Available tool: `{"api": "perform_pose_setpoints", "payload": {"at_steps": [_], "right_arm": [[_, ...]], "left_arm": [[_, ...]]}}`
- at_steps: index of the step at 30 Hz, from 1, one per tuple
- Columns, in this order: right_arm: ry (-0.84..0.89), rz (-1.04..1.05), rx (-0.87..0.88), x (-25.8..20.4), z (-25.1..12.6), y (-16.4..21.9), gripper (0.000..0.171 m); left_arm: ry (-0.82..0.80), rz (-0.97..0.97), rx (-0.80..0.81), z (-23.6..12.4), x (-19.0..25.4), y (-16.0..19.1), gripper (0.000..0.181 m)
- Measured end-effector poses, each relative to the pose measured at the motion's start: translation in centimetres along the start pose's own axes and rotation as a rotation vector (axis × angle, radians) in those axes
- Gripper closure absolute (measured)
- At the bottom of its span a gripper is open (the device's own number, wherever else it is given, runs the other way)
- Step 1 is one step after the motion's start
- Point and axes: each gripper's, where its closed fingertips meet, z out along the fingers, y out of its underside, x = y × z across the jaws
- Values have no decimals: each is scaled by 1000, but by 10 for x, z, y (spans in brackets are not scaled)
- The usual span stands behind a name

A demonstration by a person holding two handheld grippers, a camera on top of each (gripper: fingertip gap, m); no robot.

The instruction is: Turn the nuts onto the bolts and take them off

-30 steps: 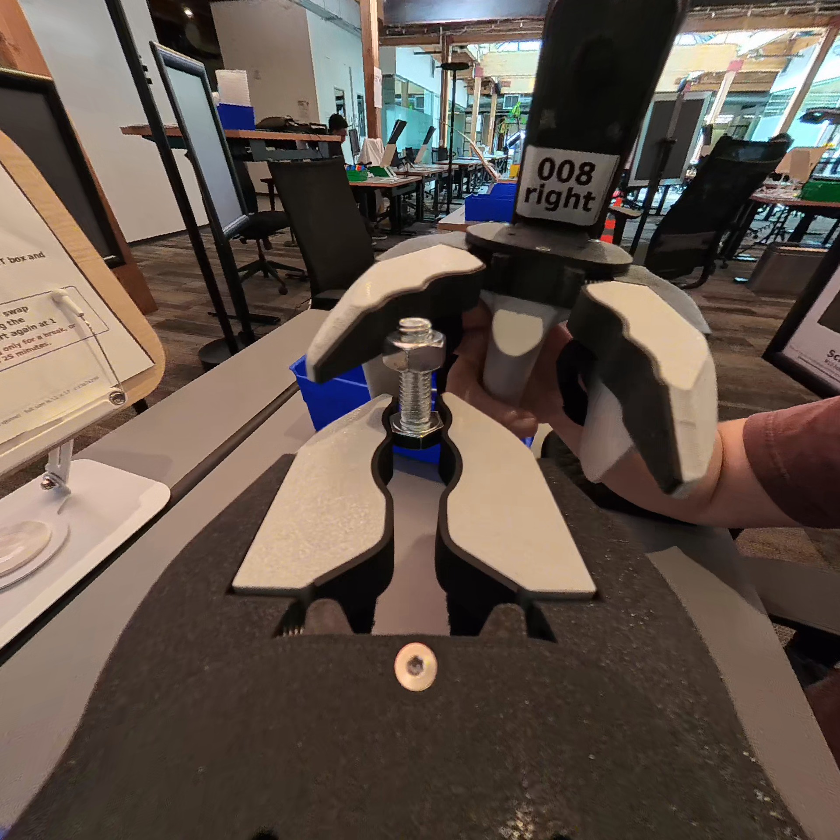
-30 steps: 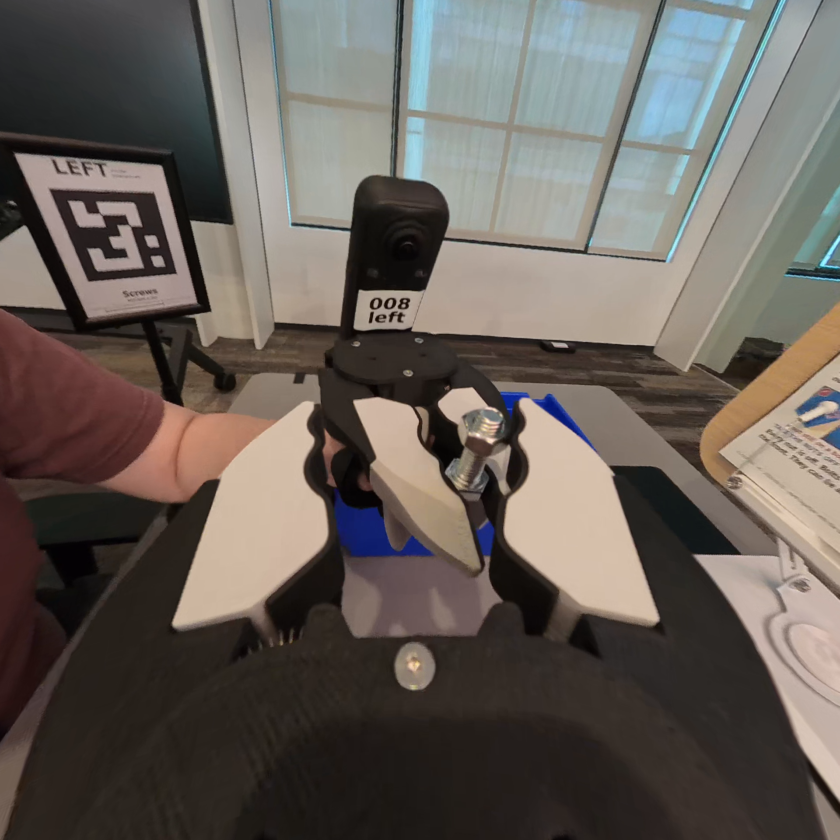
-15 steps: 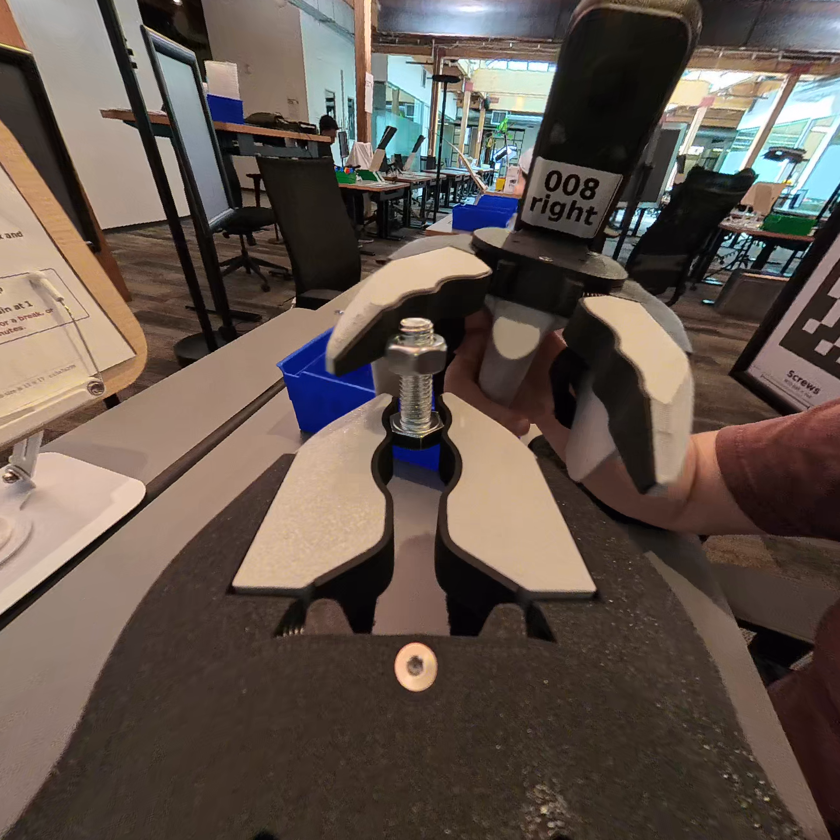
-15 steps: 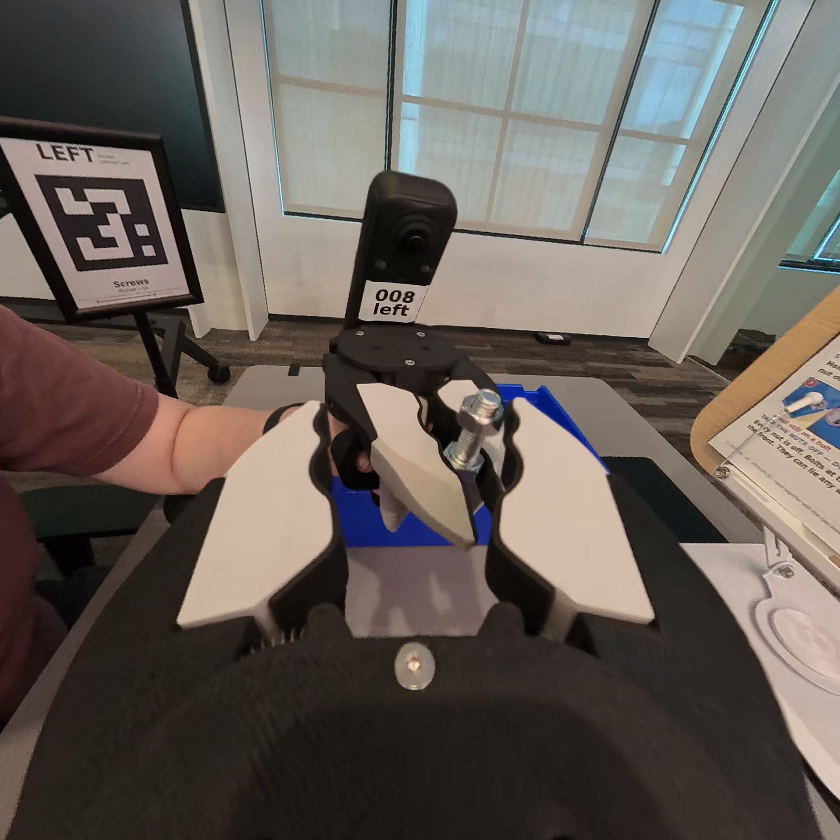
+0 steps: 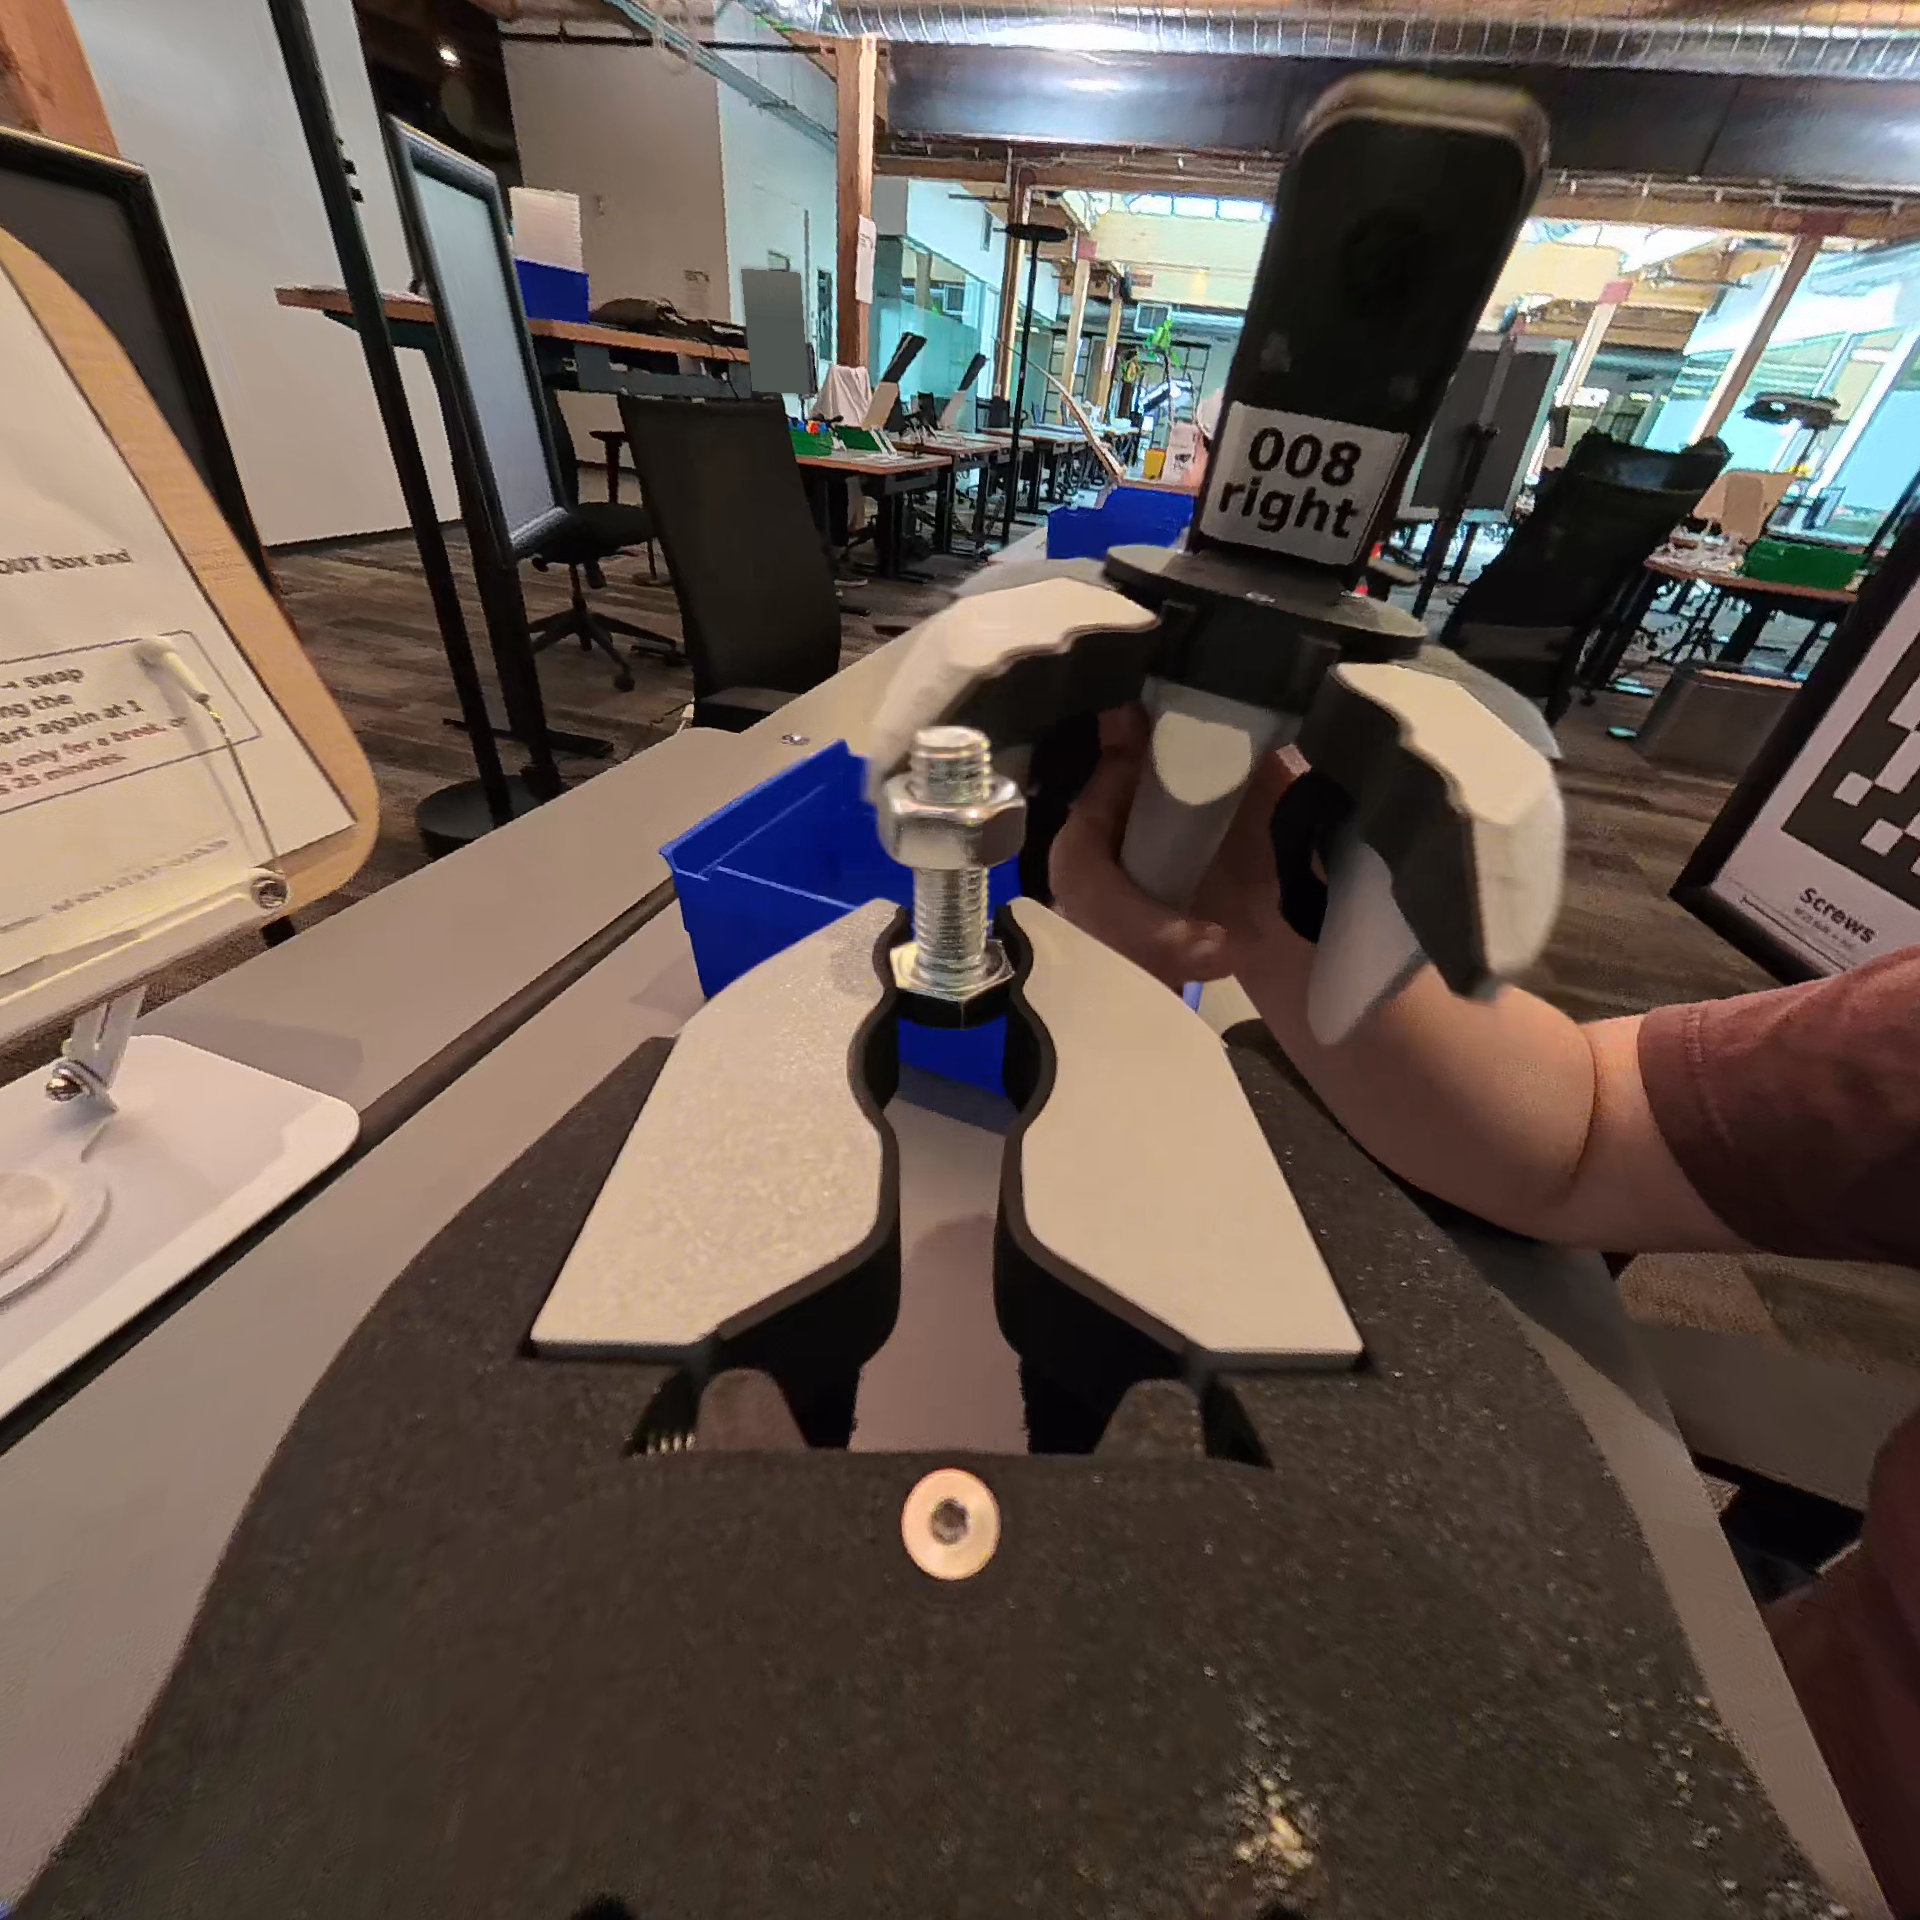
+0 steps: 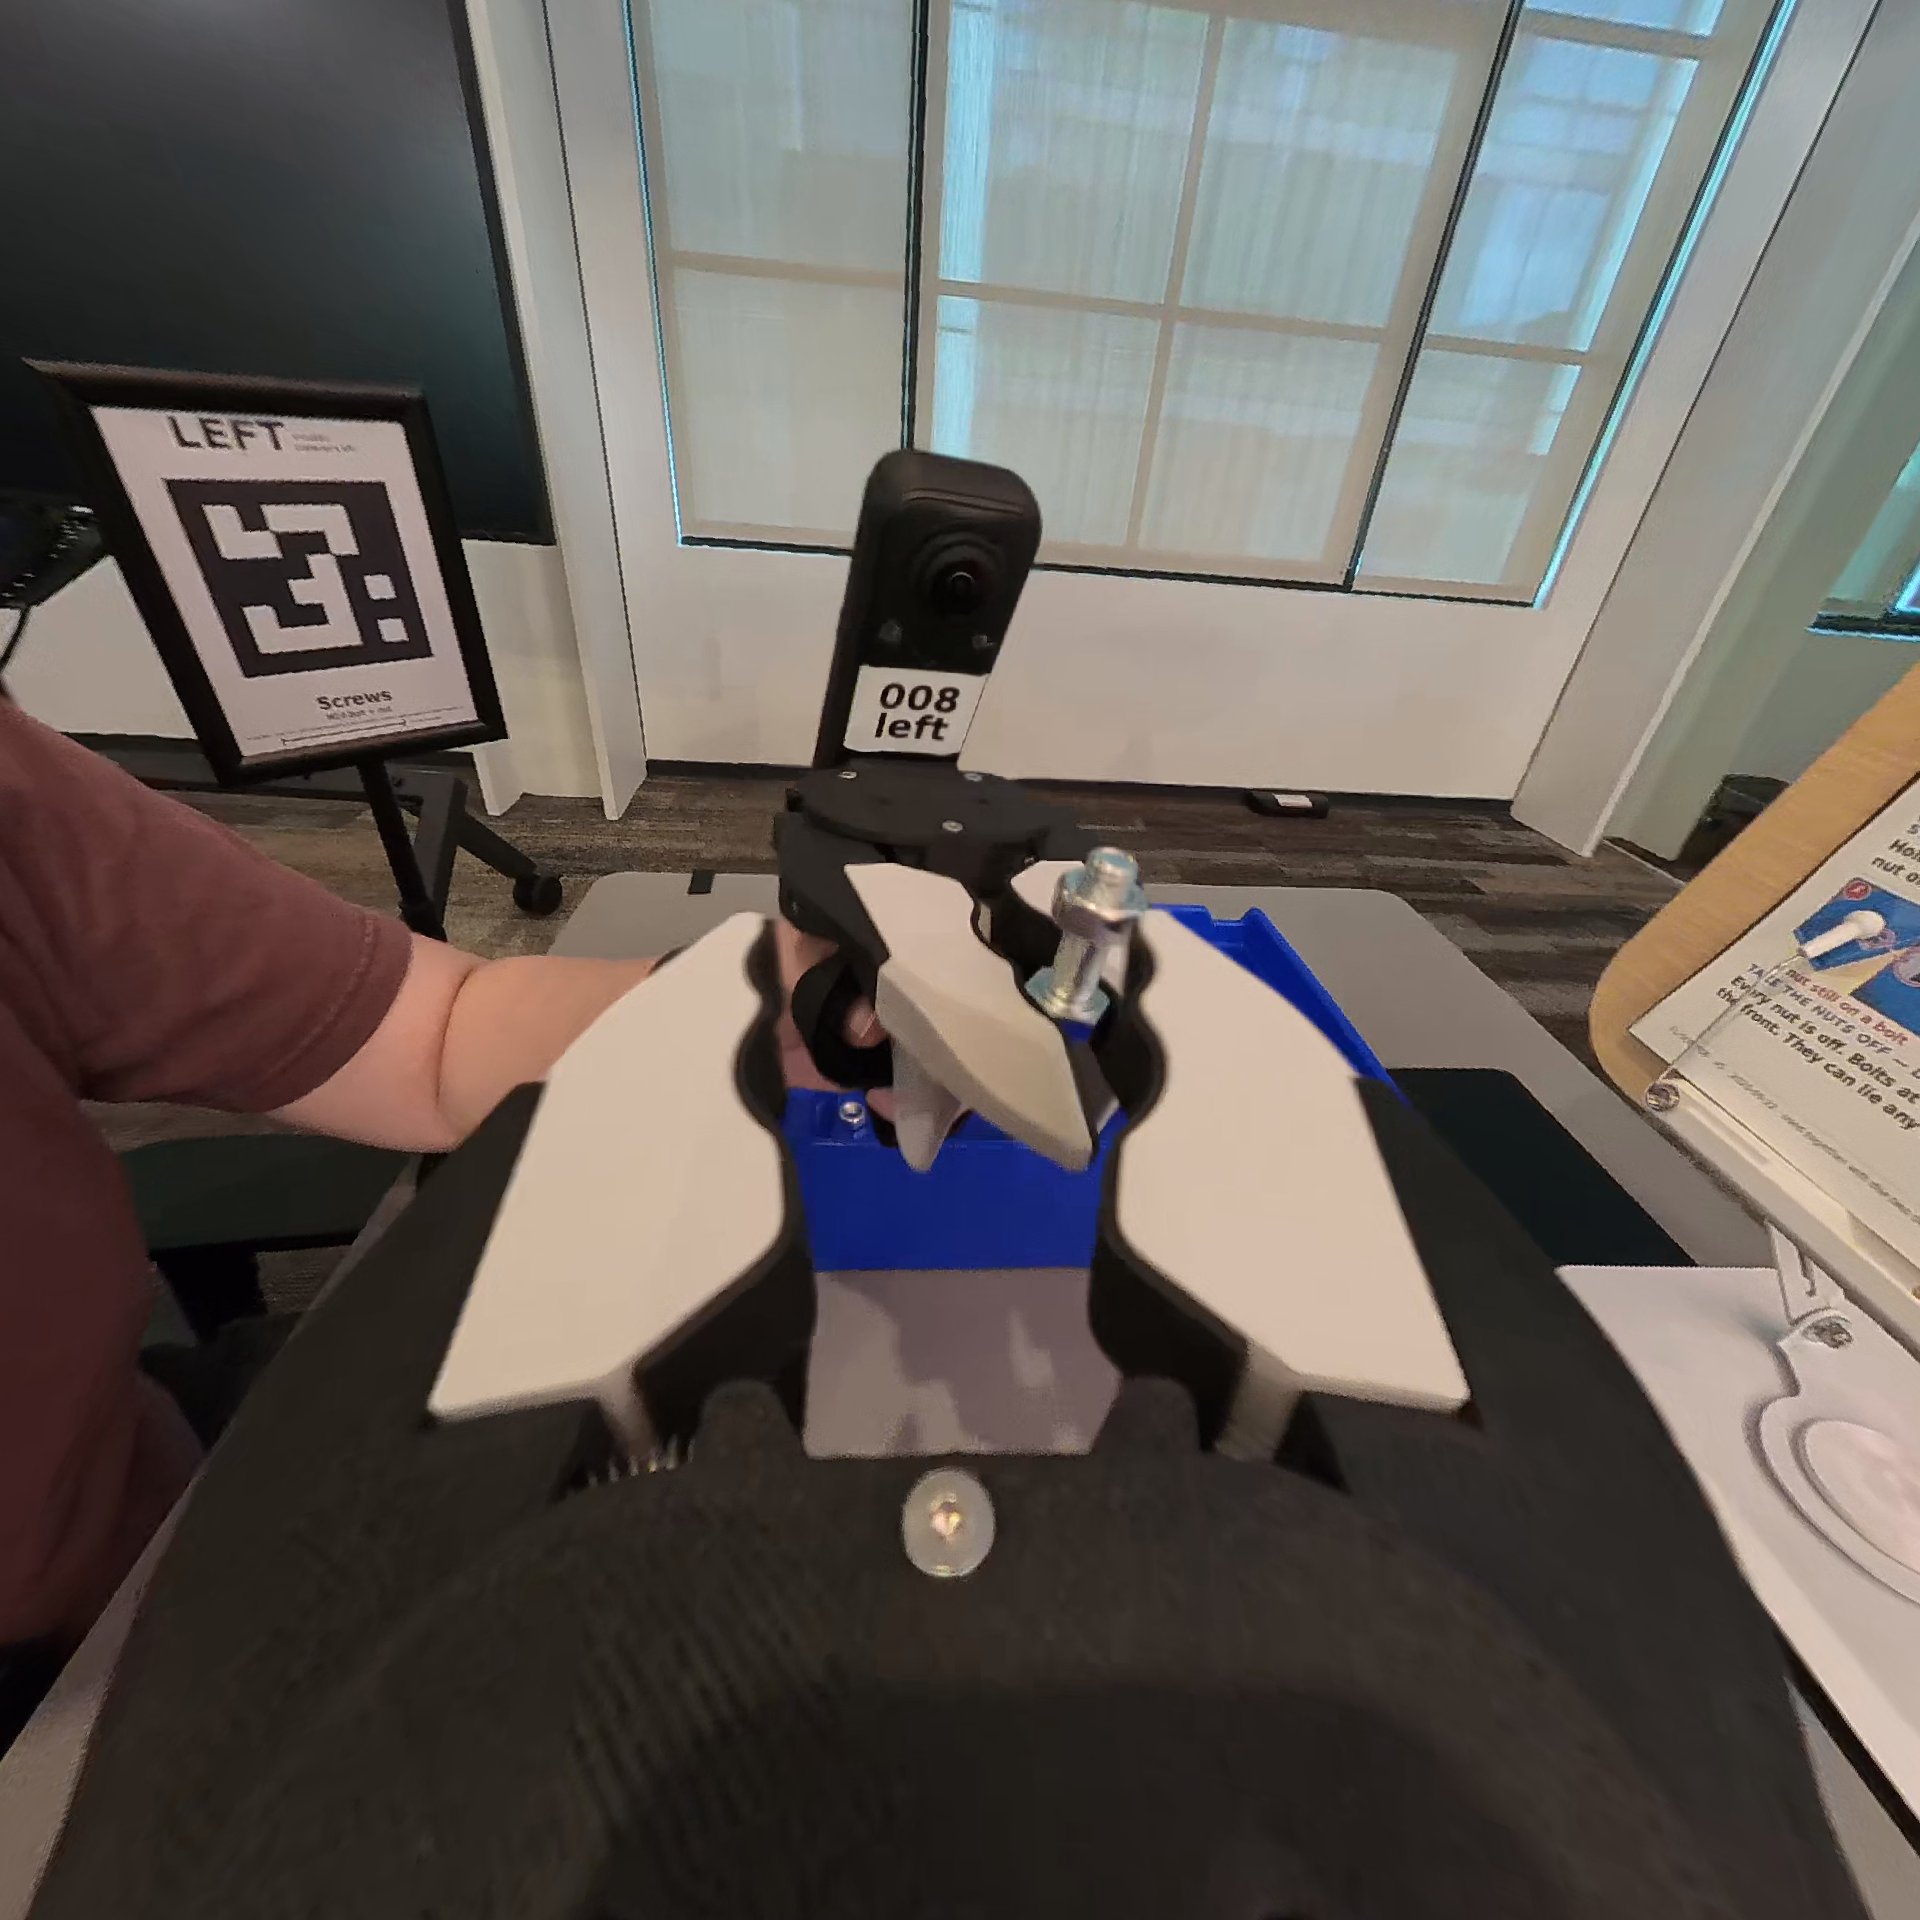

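Your left gripper pinches the hexagonal head of a bright zinc-plated steel bolt between its two grey-faced fingers, jaws closed on the head in the scalloped notch near the tips. The bolt stands upright above the blue plastic bin, its threaded shank rising clear of the fingers. A shiny hexagonal steel nut sits high on that shank, with only a short stub of thread showing above it.

Your right gripper hangs beyond the bolt with its jaws spread wide; one finger arches just over and behind the nut, the other is well off to the side. Whether that near finger touches the nut cannot be told.

In the right wrist view, the bolt leans slightly, just inside the right-hand finger, above the blue bin. A small loose nut lies inside the bin.
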Motion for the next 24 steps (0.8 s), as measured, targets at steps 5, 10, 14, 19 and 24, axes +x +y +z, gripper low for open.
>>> {"api": "perform_pose_setpoints", "payload": {"at_steps": [5,10,14,19,24], "right_arm": [[27,118,67,17,-9,-6,128],[-51,222,54,15,-2,6,149],[-78,210,37,12,-1,9,159],[-87,214,55,12,0,8,160],[-118,243,56,10,2,10,158]], "left_arm": [[34,-5,27,-5,5,-8,167],[40,53,-10,3,15,-2,167],[58,33,4,1,16,-4,167],[68,35,4,1,18,-5,167],[106,16,2,3,23,-3,166]]}}
